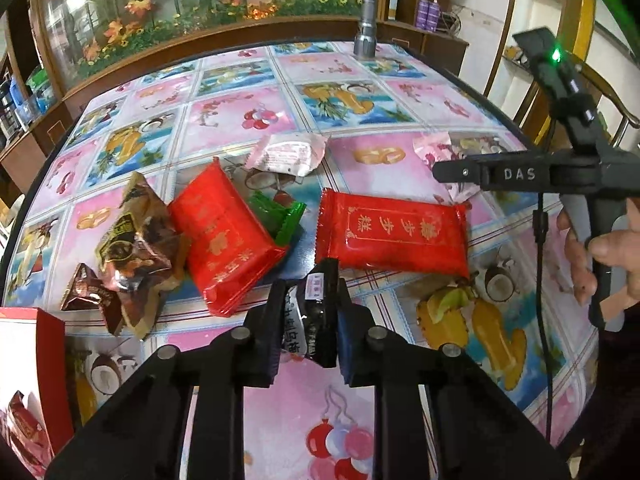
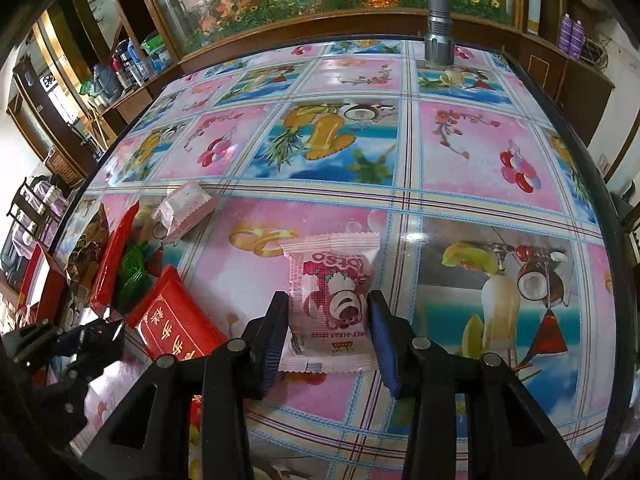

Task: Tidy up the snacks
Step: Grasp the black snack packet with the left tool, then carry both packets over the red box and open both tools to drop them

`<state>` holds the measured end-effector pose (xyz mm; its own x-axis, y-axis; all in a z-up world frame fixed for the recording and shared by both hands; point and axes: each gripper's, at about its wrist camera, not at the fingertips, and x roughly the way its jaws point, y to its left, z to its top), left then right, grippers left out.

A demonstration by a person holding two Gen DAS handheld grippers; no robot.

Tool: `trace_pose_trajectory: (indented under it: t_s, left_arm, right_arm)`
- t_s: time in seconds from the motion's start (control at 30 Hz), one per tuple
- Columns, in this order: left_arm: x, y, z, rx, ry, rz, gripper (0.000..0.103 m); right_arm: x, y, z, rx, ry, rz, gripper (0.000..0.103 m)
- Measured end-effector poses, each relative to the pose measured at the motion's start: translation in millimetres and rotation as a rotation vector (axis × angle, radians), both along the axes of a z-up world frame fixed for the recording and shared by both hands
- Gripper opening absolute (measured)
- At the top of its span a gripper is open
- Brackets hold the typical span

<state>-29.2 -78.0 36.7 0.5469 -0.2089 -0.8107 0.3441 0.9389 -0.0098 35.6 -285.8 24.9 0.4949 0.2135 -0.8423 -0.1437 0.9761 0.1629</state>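
My left gripper (image 1: pixel 310 312) is shut on a small black snack packet (image 1: pixel 316 316), held just above the table. Ahead of it lie two red packets (image 1: pixel 392 236) (image 1: pixel 224 236), a green packet (image 1: pixel 280 216), brown packets (image 1: pixel 136 248) and a white-pink packet (image 1: pixel 290 154). My right gripper (image 2: pixel 328 320) is closed around a pink Lotso bear packet (image 2: pixel 332 296); its pads touch both sides. The right gripper also shows side-on in the left wrist view (image 1: pixel 460 170), over that pink packet (image 1: pixel 436 146). A red box (image 1: pixel 36 364) with snacks inside stands at the lower left.
The table (image 2: pixel 460 152) wears a glossy pink and blue fruit-print cloth. A grey metal flashlight (image 2: pixel 438 20) stands upright at the far edge. A glass cabinet with artificial flowers (image 1: pixel 200 8) runs behind the table. The left gripper shows at the lower left of the right wrist view (image 2: pixel 80 344).
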Motion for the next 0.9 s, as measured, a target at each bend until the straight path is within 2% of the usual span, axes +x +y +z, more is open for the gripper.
trace_pose_trajectory:
  t_s: [0.33, 0.57, 0.7, 0.8, 0.9]
  left_arm:
    - [-13.0, 24.8, 7.6, -0.055, -0.014, 0.036, 0.018]
    - [-35.9, 52.6, 36.9, -0.089, -0.086, 0.079, 0.018]
    - [-66.8, 81.8, 61.8, -0.119, -0.146, 0.125, 0.018]
    - [-89.1, 111.2, 74.9, -0.123, -0.166, 0.182, 0.018]
    - [-108.4, 147.6, 85.8, -0.117, -0.182, 0.234, 0.019]
  right_arm:
    - [-0.5, -7.2, 2.9, 0.059, -0.008, -0.015, 0.039]
    - [-3.6, -11.2, 18.0, 0.141, -0.072, -0.004, 0.039]
    - [-5.2, -13.8, 25.6, 0.2, -0.111, -0.003, 0.039]
    - [-9.8, -12.1, 33.6, 0.29, -0.136, -0.001, 0.039]
    - [-23.0, 13.3, 50.7, 0.312, -0.183, 0.022, 0.039]
